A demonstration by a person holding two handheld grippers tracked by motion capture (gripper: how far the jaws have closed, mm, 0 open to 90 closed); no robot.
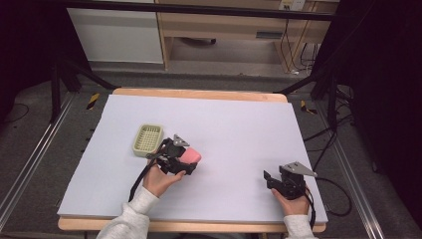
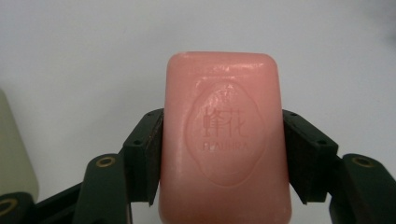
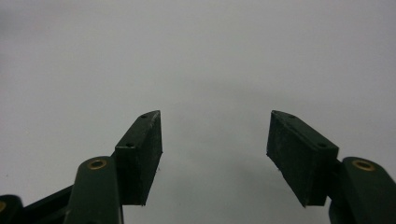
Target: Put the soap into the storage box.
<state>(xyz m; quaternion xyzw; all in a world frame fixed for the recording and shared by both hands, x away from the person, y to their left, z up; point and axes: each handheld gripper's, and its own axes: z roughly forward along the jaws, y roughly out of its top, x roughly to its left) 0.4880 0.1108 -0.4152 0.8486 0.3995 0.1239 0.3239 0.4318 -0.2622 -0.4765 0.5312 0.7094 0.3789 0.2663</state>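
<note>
The smooth, waxy pink soap bar [image 2: 224,135], a rounded rectangle, sits clamped between the two black jaws of the left gripper [image 2: 223,154], their flat pads pressing its long sides. An oval seal embossed on its face carries raised characters and a line of Latin letters too soft to read. In the high view the soap bar [image 1: 189,156] is held above the pale lilac table sheet [image 1: 234,124], with a pale green slotted plastic basket [image 1: 148,139] just beside it at ten o'clock. At four o'clock, well apart, the right gripper [image 1: 268,177] rests in the hand, jaws spread and empty [image 3: 215,149].
</note>
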